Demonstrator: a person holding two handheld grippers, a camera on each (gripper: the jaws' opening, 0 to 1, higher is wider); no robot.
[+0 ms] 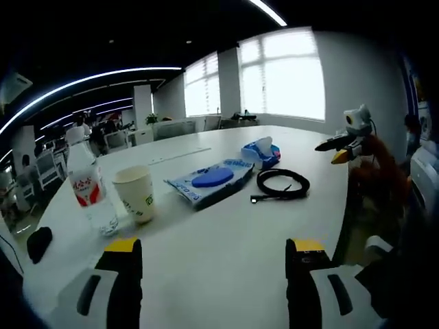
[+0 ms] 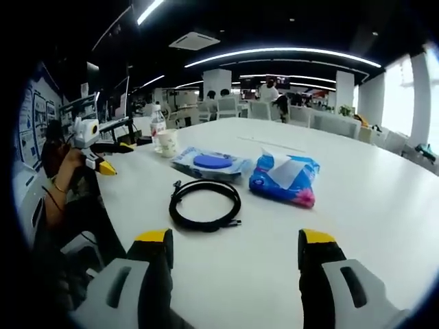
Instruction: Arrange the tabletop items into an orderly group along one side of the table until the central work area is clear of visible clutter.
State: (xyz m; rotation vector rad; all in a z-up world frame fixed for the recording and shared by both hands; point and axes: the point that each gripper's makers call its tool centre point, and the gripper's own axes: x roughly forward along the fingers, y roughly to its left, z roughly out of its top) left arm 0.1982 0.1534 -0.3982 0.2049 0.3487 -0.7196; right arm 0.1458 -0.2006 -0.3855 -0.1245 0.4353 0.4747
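On the white table (image 1: 226,253) stand a clear water bottle (image 1: 86,181) with a red label and a paper cup (image 1: 135,193) beside it. To their right lie a flat blue wipes packet (image 1: 209,179), a blue tissue pack (image 1: 262,152) and a coiled black cable (image 1: 282,184). My left gripper (image 1: 214,247) is open and hangs over the near table edge, well short of them all. My right gripper (image 2: 235,238) is open too, just before the cable (image 2: 204,204), with the tissue pack (image 2: 285,178) beyond it on the right. The packet (image 2: 209,163), cup (image 2: 167,142) and bottle (image 2: 158,123) lie farther off.
A small black object (image 1: 39,242) lies at the table's left edge. The right gripper (image 1: 335,151) shows at the table's far right side, and the left gripper (image 2: 115,156) at the left, held by a person's arm (image 2: 65,181). Office chairs and desks stand behind.
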